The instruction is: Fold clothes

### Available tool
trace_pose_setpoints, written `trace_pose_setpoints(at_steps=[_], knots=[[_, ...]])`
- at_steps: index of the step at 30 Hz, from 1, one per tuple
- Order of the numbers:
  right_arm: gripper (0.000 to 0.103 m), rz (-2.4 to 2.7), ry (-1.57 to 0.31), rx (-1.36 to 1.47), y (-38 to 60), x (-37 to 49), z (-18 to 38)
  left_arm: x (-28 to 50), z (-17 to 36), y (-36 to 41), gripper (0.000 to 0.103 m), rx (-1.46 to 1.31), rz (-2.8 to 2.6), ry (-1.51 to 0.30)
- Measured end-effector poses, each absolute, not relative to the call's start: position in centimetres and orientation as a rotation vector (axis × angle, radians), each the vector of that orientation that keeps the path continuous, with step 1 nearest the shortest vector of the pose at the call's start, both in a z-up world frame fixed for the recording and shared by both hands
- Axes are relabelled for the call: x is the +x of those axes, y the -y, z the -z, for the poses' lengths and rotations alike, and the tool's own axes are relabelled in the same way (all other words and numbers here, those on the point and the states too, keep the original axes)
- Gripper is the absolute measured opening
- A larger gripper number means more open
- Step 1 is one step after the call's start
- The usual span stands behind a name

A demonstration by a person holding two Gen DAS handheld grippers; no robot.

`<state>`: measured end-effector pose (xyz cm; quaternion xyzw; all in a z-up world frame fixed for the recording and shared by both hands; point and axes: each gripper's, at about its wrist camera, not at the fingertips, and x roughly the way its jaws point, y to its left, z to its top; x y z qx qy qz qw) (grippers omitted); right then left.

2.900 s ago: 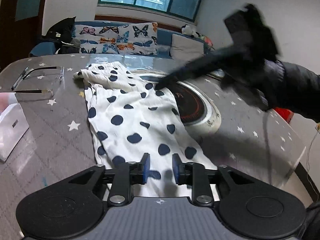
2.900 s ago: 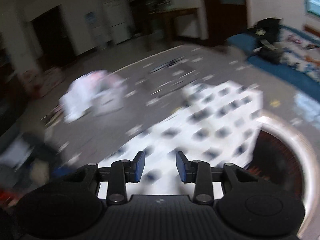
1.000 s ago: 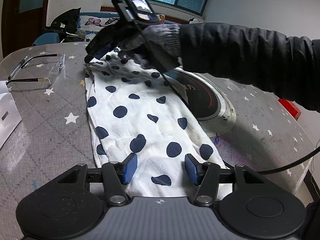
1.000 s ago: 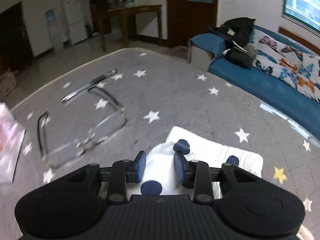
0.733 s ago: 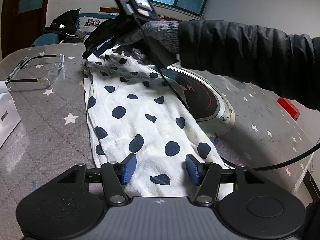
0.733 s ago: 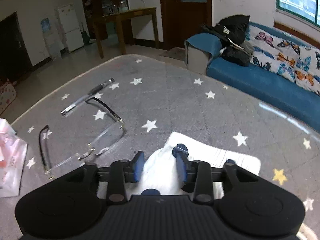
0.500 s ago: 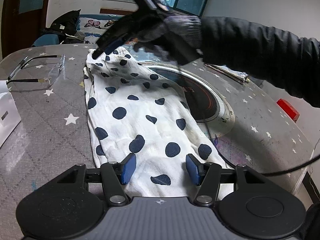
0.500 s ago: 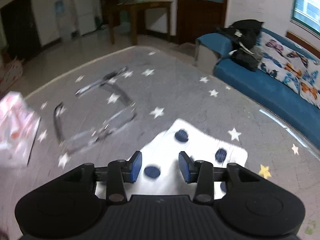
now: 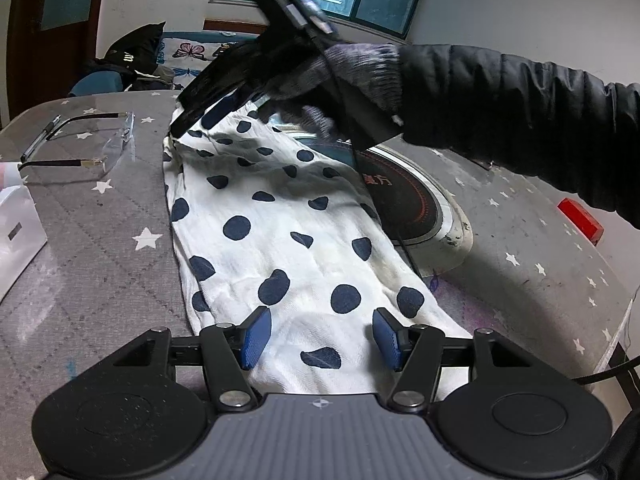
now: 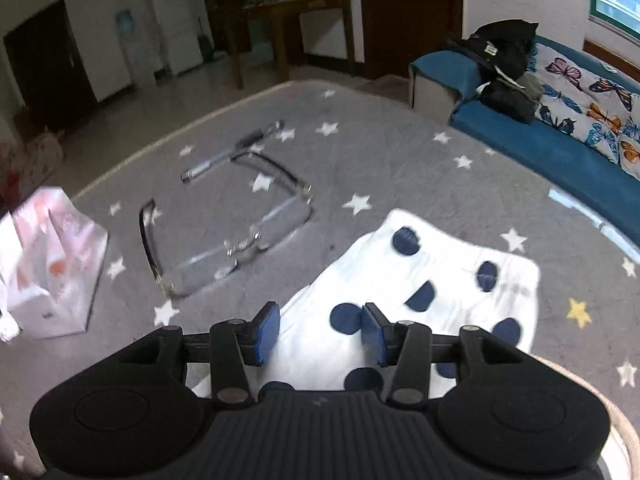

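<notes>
A white garment with dark blue dots (image 9: 280, 236) lies lengthwise on the grey star-patterned table (image 9: 92, 264); its far end also shows in the right wrist view (image 10: 440, 276). My left gripper (image 9: 320, 344) is open, its blue pads just above the near end of the garment. My right gripper (image 10: 320, 330) is open and hovers over the garment's far end; in the left wrist view it (image 9: 192, 112) reaches in from the right, held by a gloved hand.
Clear glasses (image 9: 100, 148) and a pen (image 9: 40, 138) lie left of the garment. A white tissue pack (image 9: 16, 232) sits at the left edge. A round induction cooktop (image 9: 404, 200) is partly under the garment's right side. A sofa (image 10: 560, 120) stands behind.
My right gripper was closed on the garment's far corner, then opened and lifted away a little. My left gripper stayed open over the near end.
</notes>
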<state>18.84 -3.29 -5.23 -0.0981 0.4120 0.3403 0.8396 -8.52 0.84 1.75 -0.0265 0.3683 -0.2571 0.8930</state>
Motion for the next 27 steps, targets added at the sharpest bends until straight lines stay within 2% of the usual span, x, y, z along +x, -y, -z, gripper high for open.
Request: trace_pose_setpoints(at_steps=[7,17,20,22,27], knots=[[0.046,-0.729,-0.886,-0.235,8.8,15.4,3.3,-8.2,-2.9,-1.6,0.06,-0.066,0.508,-0.731],[0.045,-0.736,-0.952,-0.181,14.9,9.4,5.5,-3.7,-5.0,-1.6,0.058,-0.093,0.425,-0.661],[0.045,-0.714,-0.946,-0.189,15.6,8.5,6.0,-1.5,-5.4,-1.1,0.051,-0.113,0.404,-0.654],[0.045,-0.708,-0.918,-0.19,16.1,8.0,5.7,0.1,-5.2,-0.7,0.051,-0.118,0.394,-0.658],[0.045,-0.752,-0.866,-0.163,16.2,6.1,4.5,3.5,-3.8,-0.2,0.039,-0.161,0.381,-0.715]])
